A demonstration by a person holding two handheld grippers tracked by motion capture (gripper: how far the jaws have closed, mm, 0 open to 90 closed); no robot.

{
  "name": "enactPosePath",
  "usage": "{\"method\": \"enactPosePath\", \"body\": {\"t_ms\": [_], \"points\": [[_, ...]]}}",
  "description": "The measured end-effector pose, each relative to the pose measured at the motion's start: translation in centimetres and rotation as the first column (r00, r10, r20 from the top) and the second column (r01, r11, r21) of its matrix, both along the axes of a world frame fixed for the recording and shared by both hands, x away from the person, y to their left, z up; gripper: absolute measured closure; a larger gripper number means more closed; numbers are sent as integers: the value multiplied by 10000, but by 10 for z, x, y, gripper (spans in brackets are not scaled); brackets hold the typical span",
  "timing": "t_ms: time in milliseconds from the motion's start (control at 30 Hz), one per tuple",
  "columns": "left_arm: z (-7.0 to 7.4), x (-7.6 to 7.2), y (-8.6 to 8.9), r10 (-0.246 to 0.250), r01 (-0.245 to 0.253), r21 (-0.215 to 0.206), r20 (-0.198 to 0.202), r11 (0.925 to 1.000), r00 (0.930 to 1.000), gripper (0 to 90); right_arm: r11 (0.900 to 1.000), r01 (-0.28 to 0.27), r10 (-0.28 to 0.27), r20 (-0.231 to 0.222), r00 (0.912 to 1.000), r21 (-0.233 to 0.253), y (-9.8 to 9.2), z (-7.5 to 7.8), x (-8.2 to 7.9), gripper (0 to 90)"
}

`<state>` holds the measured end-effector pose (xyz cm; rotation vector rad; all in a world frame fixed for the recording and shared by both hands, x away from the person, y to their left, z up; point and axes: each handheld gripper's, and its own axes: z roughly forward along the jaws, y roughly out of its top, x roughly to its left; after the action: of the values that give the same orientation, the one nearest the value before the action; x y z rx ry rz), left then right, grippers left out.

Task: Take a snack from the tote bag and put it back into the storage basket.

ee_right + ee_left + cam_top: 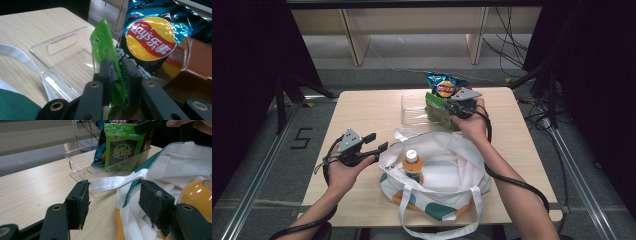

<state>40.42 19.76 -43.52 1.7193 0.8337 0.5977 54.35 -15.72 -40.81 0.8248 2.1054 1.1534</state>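
A green seaweed snack packet [436, 108] [123, 147] stands in a clear plastic bin [413, 111] at the table's far middle. My right gripper [449, 105] [119, 77] is shut on the packet's [106, 50] serrated edge. Behind it leans a blue Lay's chips bag [445, 86] [150, 37]. A white tote bag [447, 165] with teal and orange patches lies open near the front, an orange drink bottle [412, 162] [197, 195] upright inside. My left gripper [378, 142] [113, 202] is open at the bag's left rim, the white strap [117, 181] just beyond its jaws.
A brown box [192, 67] sits beside the chips in the bin [67, 57]. The wooden table [362, 112] is bare to the left of the bin. The tote's long handle [412, 220] hangs over the front edge. Cables trail from both grippers.
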Motion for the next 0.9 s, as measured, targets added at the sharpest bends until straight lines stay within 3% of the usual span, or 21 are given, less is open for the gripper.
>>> {"method": "enactPosePath", "body": {"t_ms": [433,567,800,833,900], "points": [[0,0,-1,8,-8,-49,-27,10000,10000,402,9998,-175,174,-114,9998,-135,2,0,-4,800],[0,0,-1,7,-7,-51,-39,10000,10000,402,9995,-245,241,-198,9995,-193,1,0,-6,893],[0,0,-1,-5,5,-51,-31,10000,10000,402,9995,-51,46,-172,9998,-313,0,1,-10,900],[0,0,-1,8,-8,-52,-40,10000,10000,402,9989,-105,106,20,9999,-452,0,1,-9,900],[0,0,0,1,-1,-46,-27,10000,10000,402,9993,-26,20,-148,9999,-365,1,1,-10,900]]}}
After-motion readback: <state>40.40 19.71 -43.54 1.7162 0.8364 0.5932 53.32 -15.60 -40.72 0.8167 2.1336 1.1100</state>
